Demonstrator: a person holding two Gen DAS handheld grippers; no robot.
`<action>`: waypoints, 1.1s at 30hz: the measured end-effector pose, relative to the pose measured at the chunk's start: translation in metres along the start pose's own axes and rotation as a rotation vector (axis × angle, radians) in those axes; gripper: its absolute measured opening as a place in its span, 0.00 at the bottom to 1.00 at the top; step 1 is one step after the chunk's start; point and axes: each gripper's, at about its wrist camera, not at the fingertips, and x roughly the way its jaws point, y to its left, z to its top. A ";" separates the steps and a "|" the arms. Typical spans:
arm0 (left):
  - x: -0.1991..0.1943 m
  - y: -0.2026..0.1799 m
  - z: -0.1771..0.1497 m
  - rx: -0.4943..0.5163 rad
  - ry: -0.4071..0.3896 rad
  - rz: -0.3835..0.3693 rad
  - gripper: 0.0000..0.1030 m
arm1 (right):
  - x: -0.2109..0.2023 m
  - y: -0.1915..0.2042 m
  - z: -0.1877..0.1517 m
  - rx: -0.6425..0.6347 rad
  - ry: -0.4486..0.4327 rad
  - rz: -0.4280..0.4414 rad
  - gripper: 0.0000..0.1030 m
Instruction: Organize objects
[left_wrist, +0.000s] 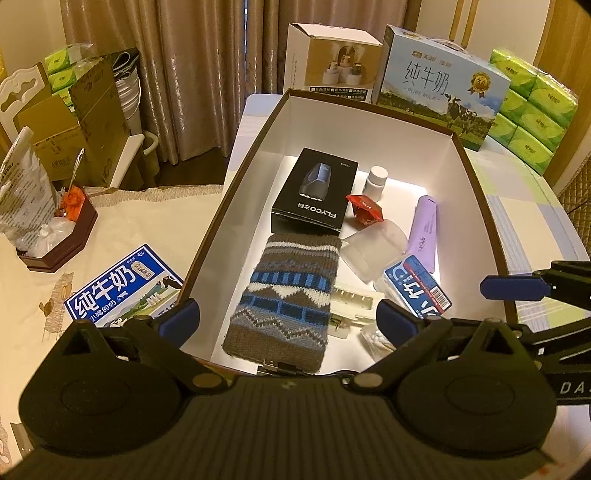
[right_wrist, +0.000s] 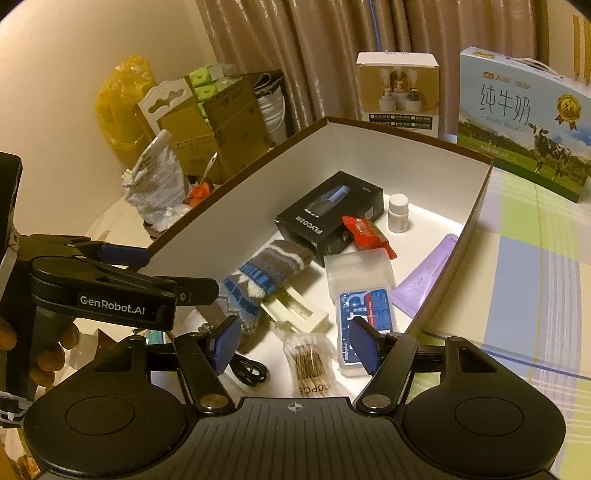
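A white box with a brown rim (left_wrist: 476, 177) holds a knitted pouch (left_wrist: 284, 295), a black FLYCO box (left_wrist: 314, 192), a white bottle (left_wrist: 376, 181), a red packet (left_wrist: 365, 208), a clear case (left_wrist: 373, 247), a purple tube (left_wrist: 424, 229) and a blue-labelled case (left_wrist: 417, 286). My left gripper (left_wrist: 288, 319) hangs open over the pouch's near end, touching nothing. My right gripper (right_wrist: 294, 345) is open above a cotton swab pack (right_wrist: 306, 363) lying on the box floor, and its pads are clear of the pack. A black cable (right_wrist: 251, 371) lies beside the swabs.
A flat blue milk carton (left_wrist: 122, 284) and a brown hexagonal box (left_wrist: 62, 236) sit left of the white box. Behind it stand a humidifier box (left_wrist: 332, 62), a pure milk case (left_wrist: 439, 85) and green tissue packs (left_wrist: 532, 107). A hand (right_wrist: 48, 354) holds the left gripper.
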 end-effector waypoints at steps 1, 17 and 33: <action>0.000 0.000 0.000 0.001 -0.001 -0.002 0.98 | -0.001 0.000 0.000 0.000 -0.001 -0.003 0.62; -0.024 -0.013 -0.007 0.026 -0.045 -0.016 0.99 | -0.041 0.003 -0.018 0.034 -0.068 -0.053 0.87; -0.075 -0.060 -0.040 0.050 -0.100 -0.019 0.99 | -0.113 -0.017 -0.062 0.135 -0.136 -0.117 0.98</action>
